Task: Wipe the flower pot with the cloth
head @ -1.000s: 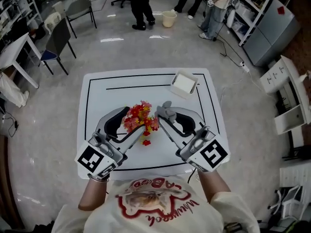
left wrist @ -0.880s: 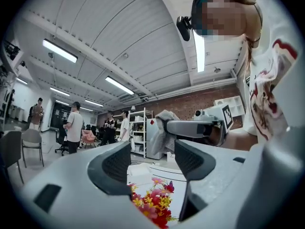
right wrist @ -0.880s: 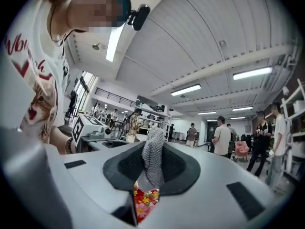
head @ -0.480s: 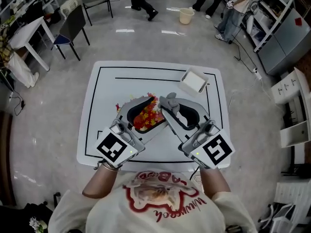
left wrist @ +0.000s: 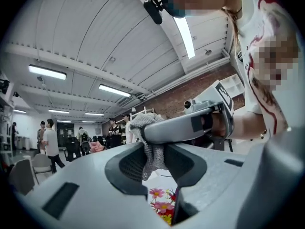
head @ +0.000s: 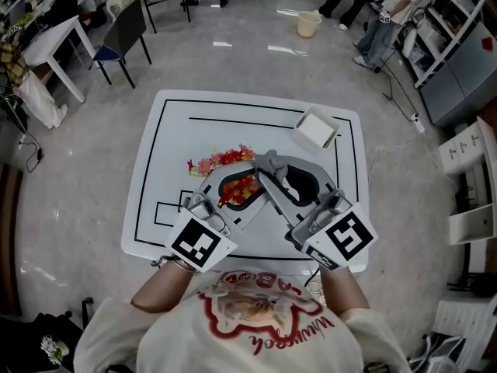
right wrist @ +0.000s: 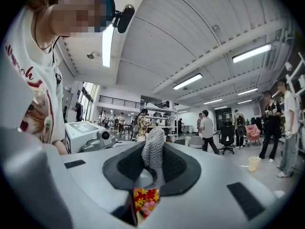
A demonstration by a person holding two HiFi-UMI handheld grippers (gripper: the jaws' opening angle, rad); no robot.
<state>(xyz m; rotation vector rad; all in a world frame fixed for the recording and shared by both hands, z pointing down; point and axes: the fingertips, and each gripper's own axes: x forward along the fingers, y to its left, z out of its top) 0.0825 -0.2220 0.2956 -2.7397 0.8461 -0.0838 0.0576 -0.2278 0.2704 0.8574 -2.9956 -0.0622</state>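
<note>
The right gripper [head: 265,162] clamps the grey knitted cloth [right wrist: 153,154] over the centre of the white table [head: 167,154]. The left gripper [head: 252,179], its jaws just closed narrow, pinches the pot's artificial flowers [head: 233,158] at table centre.

A grey knit cloth [right wrist: 153,159], red, yellow and pink flowers [head: 224,158], and a white table [head: 167,169] lined with black rectangles.

Red lettering on the shirt [head: 311,340] is unreadable.
</note>
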